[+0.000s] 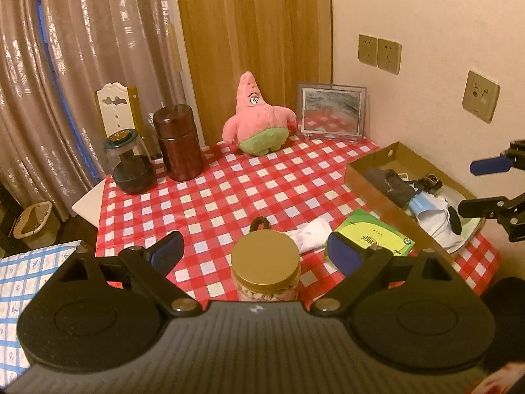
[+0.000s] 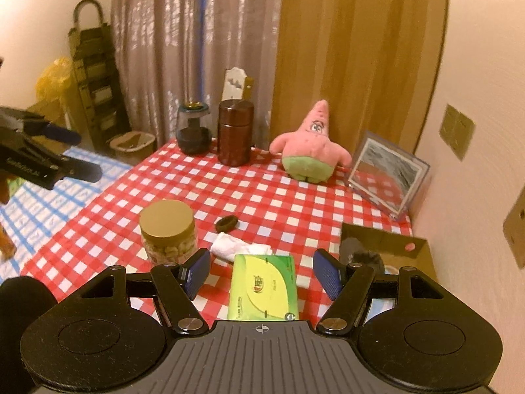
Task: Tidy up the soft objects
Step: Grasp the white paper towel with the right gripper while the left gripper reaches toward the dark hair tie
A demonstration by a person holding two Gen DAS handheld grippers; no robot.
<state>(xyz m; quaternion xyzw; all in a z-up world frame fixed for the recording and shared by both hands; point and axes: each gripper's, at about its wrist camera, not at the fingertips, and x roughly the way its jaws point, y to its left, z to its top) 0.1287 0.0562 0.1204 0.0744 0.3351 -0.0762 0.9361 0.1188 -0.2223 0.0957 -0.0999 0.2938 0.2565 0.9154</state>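
Red-and-white checked tablecloth, lamplit room, both tools spread wide and carrying nothing. Right gripper poised just above a green tissue pack, pack's long axis running straight ahead between the fingers; white rolled cloth just beyond, slanting left to right, dark hair tie a little further on. Left gripper set behind a gold-lidded jar, same cloth lying ahead and to its right, so nearer the right tool. Cardboard box at the table's right edge by the wall, already holding a blue mask and what look like dark and white fabrics, hard to tell apart. Pink starfish plush upright at the far edge, well apart, beside a picture frame. Brown canister and glass jar at far left; curtains, wood panel and wall sockets behind.
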